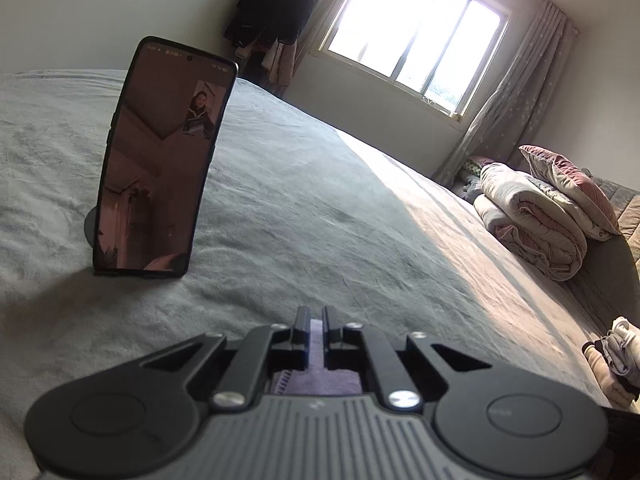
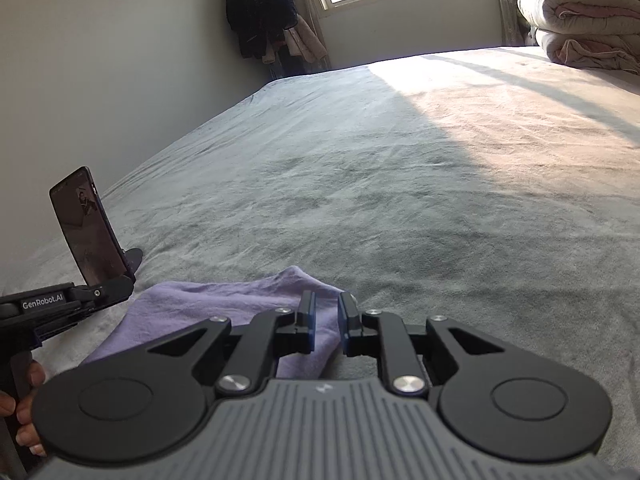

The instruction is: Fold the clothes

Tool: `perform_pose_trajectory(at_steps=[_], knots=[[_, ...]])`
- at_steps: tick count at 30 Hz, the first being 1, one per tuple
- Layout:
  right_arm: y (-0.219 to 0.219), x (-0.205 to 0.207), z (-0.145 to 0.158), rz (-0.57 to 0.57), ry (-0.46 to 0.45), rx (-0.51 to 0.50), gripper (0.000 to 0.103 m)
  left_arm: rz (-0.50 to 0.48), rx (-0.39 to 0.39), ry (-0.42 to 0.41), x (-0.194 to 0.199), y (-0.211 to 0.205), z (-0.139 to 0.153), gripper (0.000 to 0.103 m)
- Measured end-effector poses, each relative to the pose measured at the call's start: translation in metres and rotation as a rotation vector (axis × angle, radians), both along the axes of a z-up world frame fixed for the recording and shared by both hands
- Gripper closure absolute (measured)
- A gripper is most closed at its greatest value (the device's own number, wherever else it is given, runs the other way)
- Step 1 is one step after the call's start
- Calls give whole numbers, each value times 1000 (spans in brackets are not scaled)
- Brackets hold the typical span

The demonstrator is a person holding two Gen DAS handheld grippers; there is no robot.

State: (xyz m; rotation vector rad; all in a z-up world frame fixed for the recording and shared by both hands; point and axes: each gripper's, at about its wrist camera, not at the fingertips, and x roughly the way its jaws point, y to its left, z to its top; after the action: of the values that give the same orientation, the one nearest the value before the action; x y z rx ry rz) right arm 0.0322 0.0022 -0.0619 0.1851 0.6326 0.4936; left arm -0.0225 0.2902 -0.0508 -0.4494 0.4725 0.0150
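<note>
Near the bottom of the right view, a purple cloth [image 2: 224,304], spread low and mostly flat on the grey bed [image 2: 400,180], with one corner poking up toward the middle of the frame. Right over that corner, the right gripper [image 2: 325,308], tongs a little apart, with cloth and bed showing through the gap, so not pinching anything, just lined up on the corner. At the lower left of the same view, the left gripper [image 2: 120,286], reaching in at the other end of the cloth, with a hand [image 2: 28,400] around its handle. In the left view, tongs pulled almost together with a thin strip of purple filling the gap, so most likely clamped on the cloth edge. One gripper at each end, probably to lift or fold the cloth evenly without it bunching up. Hard to say whether already folded once or yet to be folded: too much hidden under the grippers. At the left of the left view, a phone [image 1: 160,160] propped upright on a stand, facing the grippers. At the right edge, rolled quilts [image 1: 532,220] pushed out of the way, and lower down a small pile of clothes [image 1: 616,356], maybe folded ones, maybe ones waiting.
</note>
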Motion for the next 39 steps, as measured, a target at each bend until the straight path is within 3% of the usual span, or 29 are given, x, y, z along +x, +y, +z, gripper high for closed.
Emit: perform_pose_trajectory(at_steps=[3, 10, 13, 15, 20, 26, 30, 36, 38, 39], knots=[[14, -23, 7, 79, -39, -24, 84, -66, -5, 4, -7, -4, 12, 99], [50, -58, 6, 248, -96, -139, 84, -245, 142, 109, -22, -29, 12, 99], [50, -62, -4, 266, -59, -154, 84, -237, 244, 183, -29, -30, -6, 99], [45, -66, -9, 266, -53, -165, 86, -223, 273, 183, -37, -24, -12, 100], [24, -81, -11, 263, -49, -165, 86, -175, 228, 194, -50, -7, -7, 100], [8, -100, -10, 265, -48, -186, 84, -184, 265, 200, -64, -9, 4, 96], [1, -106, -8, 255, -44, -171, 84, -191, 236, 194, -73, -5, 7, 94], [8, -108, -1, 247, -61, -143, 84, -166, 195, 206, -76, -2, 6, 71], [13, -111, -1, 254, -84, -160, 67, -145, 174, 212, -76, 1, 3, 69], [15, -114, -2, 260, -96, -168, 65, -130, 151, 208, -77, 3, 0, 69]])
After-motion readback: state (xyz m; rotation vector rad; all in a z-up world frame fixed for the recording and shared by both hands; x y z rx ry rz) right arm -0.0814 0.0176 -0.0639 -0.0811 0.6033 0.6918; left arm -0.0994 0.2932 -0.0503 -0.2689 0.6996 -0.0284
